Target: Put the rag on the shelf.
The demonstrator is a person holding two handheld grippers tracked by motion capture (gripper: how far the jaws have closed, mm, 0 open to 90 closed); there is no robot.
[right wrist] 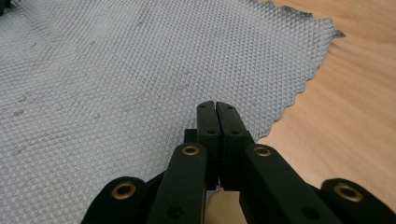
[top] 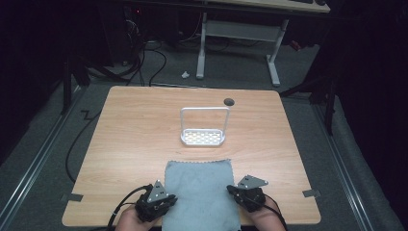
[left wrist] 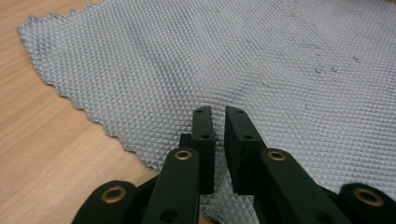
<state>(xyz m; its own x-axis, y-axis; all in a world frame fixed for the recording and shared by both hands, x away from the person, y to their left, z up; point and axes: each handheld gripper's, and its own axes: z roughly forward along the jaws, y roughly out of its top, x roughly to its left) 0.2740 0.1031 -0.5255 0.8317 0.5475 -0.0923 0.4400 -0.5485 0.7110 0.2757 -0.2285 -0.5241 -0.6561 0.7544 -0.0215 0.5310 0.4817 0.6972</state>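
A grey waffle-textured cloth (top: 201, 192) lies flat at the near edge of the wooden table (top: 134, 125), its zigzag-cut edges showing. My left gripper (top: 168, 198) sits at the cloth's left edge. In the left gripper view its jaws (left wrist: 218, 112) stand a narrow gap apart over the cloth (left wrist: 210, 60), with nothing between them. My right gripper (top: 235, 191) is at the cloth's right edge. In the right gripper view its jaws (right wrist: 215, 105) are pressed together just above the cloth (right wrist: 116, 70) near its border, and no fabric shows between them.
A small white rack (top: 203, 137) with a tall wire handle stands mid-table beyond the cloth. A dark round cable hole (top: 229, 101) is at the table's far edge. A white desk frame (top: 202, 48) and cables lie on the floor behind.
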